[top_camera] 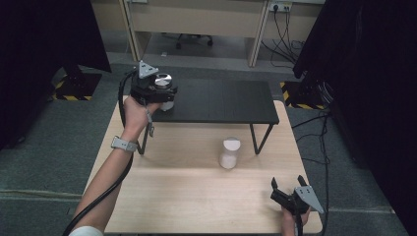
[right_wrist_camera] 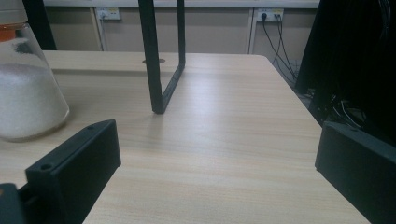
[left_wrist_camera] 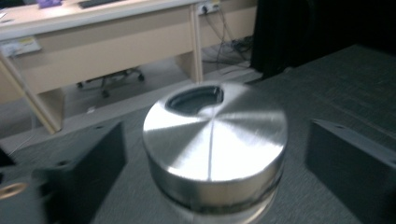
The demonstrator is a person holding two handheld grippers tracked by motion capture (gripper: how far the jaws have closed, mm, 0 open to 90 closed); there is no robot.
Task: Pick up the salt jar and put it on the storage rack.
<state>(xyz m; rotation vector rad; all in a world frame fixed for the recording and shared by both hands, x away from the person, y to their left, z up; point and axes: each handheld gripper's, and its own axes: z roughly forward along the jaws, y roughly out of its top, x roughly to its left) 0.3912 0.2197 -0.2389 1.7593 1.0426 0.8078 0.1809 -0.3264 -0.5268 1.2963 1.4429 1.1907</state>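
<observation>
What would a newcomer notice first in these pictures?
Probably the shiny steel-lidded jar on the left end of the black shelf, standing between the open jaws of the left tongs, whose pads stand clear of it. Next comes the white-filled jar standing alone on the wooden table in front of the shelf. The right tongs rest open at the table's near right corner.

A raised shelf (top_camera: 221, 101) stands on the table (top_camera: 187, 196) toward twelve o'clock; a steel-lidded container (top_camera: 163, 83) sits on its ten-o'clock corner (between the left gripper's jaws). A jar (top_camera: 229, 153) stands on the table just before the shelf.
</observation>
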